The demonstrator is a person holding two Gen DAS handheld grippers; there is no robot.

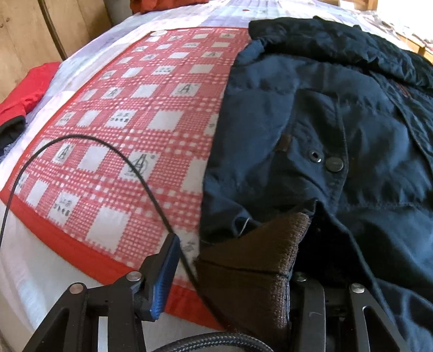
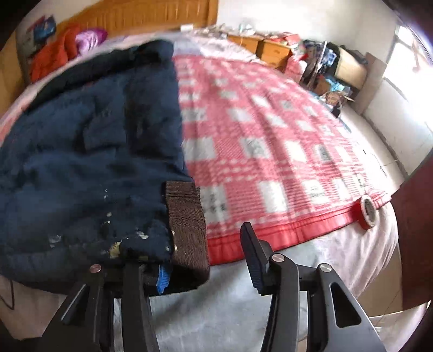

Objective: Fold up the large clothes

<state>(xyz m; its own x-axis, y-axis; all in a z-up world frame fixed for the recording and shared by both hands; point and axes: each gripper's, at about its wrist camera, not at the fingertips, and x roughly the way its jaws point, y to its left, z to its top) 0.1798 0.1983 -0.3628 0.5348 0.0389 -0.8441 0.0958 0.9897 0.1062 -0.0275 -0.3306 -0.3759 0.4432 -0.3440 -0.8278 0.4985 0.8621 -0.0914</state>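
A dark navy jacket [image 1: 311,116] lies on a bed over a red-and-white checked blanket [image 1: 135,108]. It has snap buttons [image 1: 334,163] and brown knit cuffs [image 1: 251,268]. My left gripper [image 1: 230,273] is open; the brown cuff lies between its jaws, the left blue-padded finger [image 1: 162,281] stands apart from it, and the right finger is hidden under cloth. In the right wrist view the jacket [image 2: 89,151] fills the left. My right gripper [image 2: 208,260] is open, its left finger under a brown cuff [image 2: 186,227], its right finger [image 2: 254,257] free.
A red garment [image 1: 24,92] lies at the bed's left edge. A red tape roll [image 2: 368,209] sits on the blanket's corner. A wooden headboard [image 2: 140,16], orange clothes [image 2: 54,56] and cluttered bedside cabinets [image 2: 273,48] stand beyond. A black cable [image 1: 113,151] arcs over the blanket.
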